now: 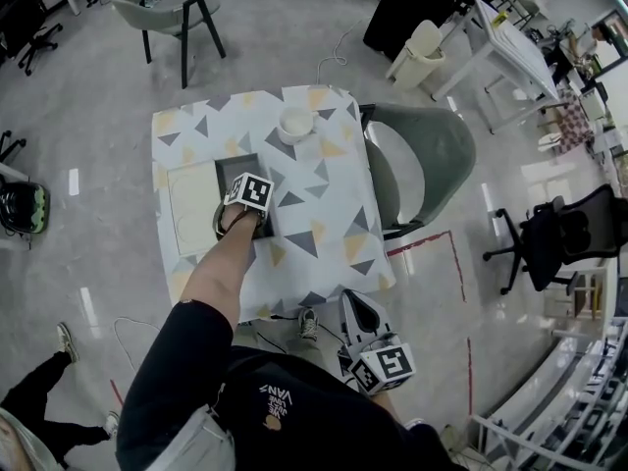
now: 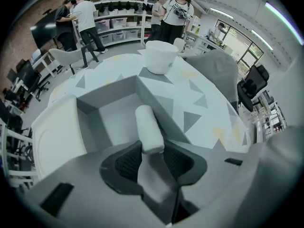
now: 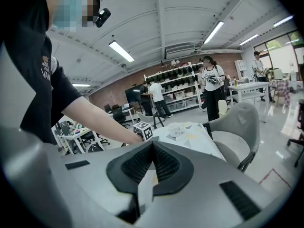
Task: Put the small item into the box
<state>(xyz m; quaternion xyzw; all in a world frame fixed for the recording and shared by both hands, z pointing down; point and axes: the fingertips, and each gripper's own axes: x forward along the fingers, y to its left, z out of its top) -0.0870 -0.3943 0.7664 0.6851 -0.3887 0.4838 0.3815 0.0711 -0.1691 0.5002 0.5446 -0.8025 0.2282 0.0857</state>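
Note:
In the left gripper view, the small item [image 2: 149, 128], a white stubby cylinder, stands between the pads of my left gripper [image 2: 152, 150], which is shut on its near end. It hangs over the open grey box [image 2: 110, 109], just inside the box's right wall. From the head view, the left gripper [image 1: 247, 196] is over the box [image 1: 235, 167] on the patterned table, and the item is hidden under it. My right gripper [image 1: 358, 314] is held off the table's near right corner. Its jaws [image 3: 152, 145] are shut with nothing in them.
A cream lid [image 1: 193, 207] lies flat just left of the box. A white bowl [image 1: 294, 124] stands at the table's far side. A grey chair [image 1: 422, 160] is pushed against the table's right edge. People stand by shelves far behind.

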